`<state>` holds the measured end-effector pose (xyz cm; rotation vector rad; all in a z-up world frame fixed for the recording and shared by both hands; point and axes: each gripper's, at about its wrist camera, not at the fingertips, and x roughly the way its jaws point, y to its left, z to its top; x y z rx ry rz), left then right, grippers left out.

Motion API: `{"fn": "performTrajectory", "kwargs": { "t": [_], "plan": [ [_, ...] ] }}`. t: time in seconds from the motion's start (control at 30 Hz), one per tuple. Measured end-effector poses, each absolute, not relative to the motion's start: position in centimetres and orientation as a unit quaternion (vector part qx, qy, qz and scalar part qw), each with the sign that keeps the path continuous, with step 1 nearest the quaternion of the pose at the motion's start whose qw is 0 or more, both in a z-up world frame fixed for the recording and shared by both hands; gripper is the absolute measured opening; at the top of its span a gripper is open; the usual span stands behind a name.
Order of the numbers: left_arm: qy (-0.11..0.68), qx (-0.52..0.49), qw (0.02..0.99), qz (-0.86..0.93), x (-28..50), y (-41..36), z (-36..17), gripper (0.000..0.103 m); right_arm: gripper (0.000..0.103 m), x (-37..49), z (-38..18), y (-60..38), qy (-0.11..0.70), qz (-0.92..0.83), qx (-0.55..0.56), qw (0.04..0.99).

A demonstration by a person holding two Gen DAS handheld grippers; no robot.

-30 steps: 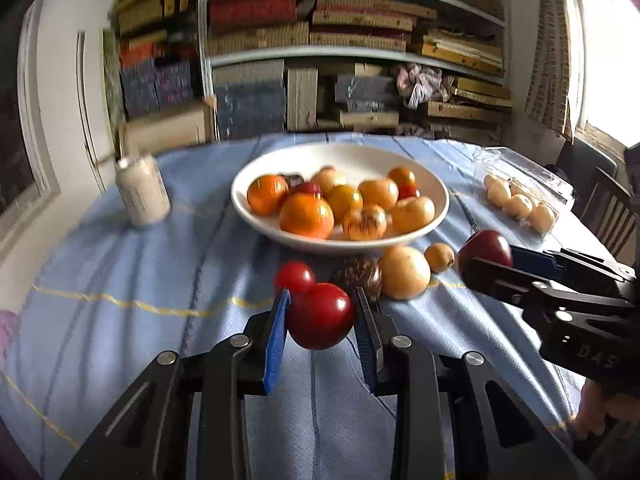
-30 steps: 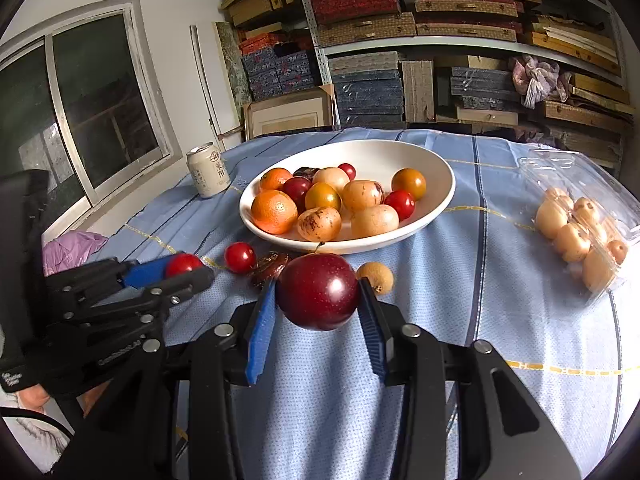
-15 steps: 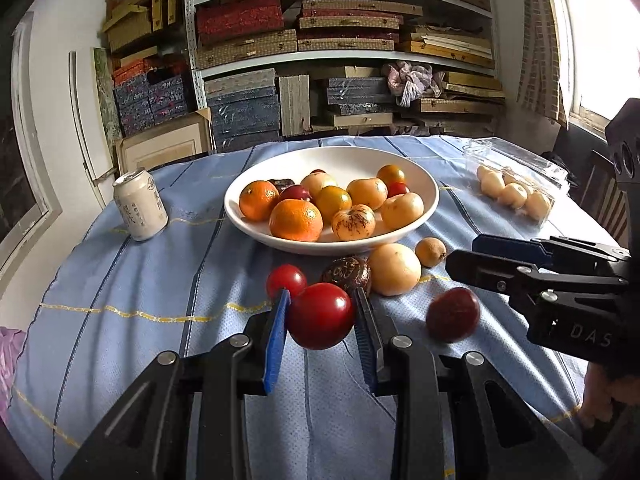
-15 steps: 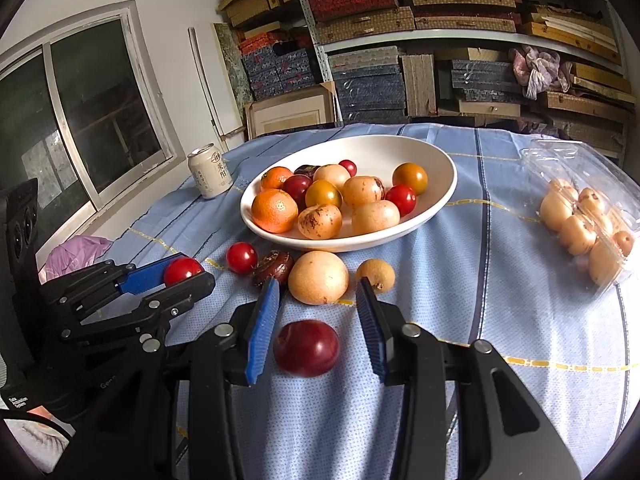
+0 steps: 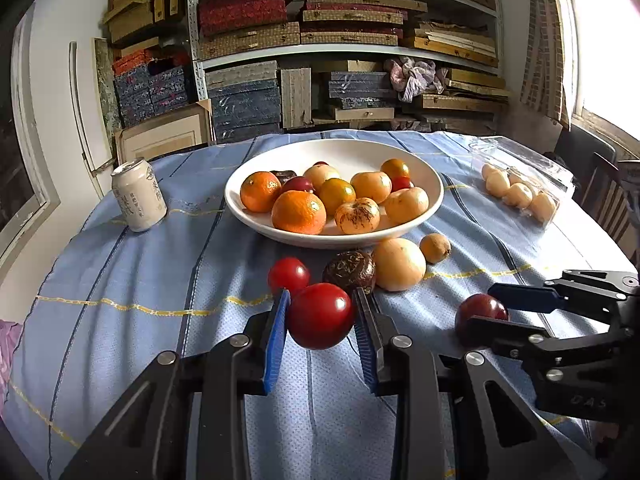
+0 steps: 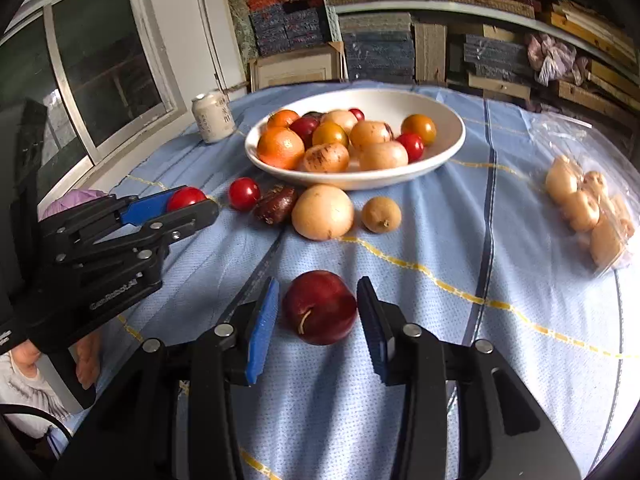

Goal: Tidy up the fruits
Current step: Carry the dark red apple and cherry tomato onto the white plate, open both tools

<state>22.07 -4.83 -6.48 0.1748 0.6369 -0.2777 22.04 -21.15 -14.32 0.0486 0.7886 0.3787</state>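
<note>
Left gripper (image 5: 321,322) fingers are pinching a red tomato (image 5: 321,321), hiding its sides. Right gripper (image 6: 318,314) fingers are sitting spread around a dark plum (image 6: 320,307), partly blocking it in the left view.

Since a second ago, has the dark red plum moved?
Yes. The dark red plum has dropped out of the right gripper onto the blue tablecloth, nearer than the white bowl.

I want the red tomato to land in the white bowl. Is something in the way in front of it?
Yes. The left gripper holds the red tomato, and loose fruit lies between it and the white bowl: a small tomato, a dark wrinkled fruit and a pale round fruit. Lifting over them looks easiest.
</note>
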Motion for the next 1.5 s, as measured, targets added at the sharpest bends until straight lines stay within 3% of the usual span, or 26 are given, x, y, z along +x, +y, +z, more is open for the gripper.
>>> {"fn": "performTrajectory", "kwargs": {
  "t": [0.43,0.77,1.13,1.5],
  "plan": [
    [0.317,0.064,0.937,-0.133,23.6,-3.8,-5.6,0.032,0.038,22.3,-13.7,-22.0,0.38,0.2,0.054,0.902],
    [0.324,0.059,0.938,-0.112,35.6,-4.4,3.3,0.032,0.038,30.9,-1.7,-26.2,0.279,0.135,0.079,0.947],
    [0.429,0.038,0.898,-0.091,49.6,-8.7,-1.2,0.032,0.038,43.4,-8.2,-22.2,0.37,0.118,0.044,0.92],
    [0.472,0.029,0.876,-0.094,52.7,-9.5,-4.6,0.033,0.039,46.8,-11.2,-22.0,0.413,0.116,0.021,0.903]
  ]
}}
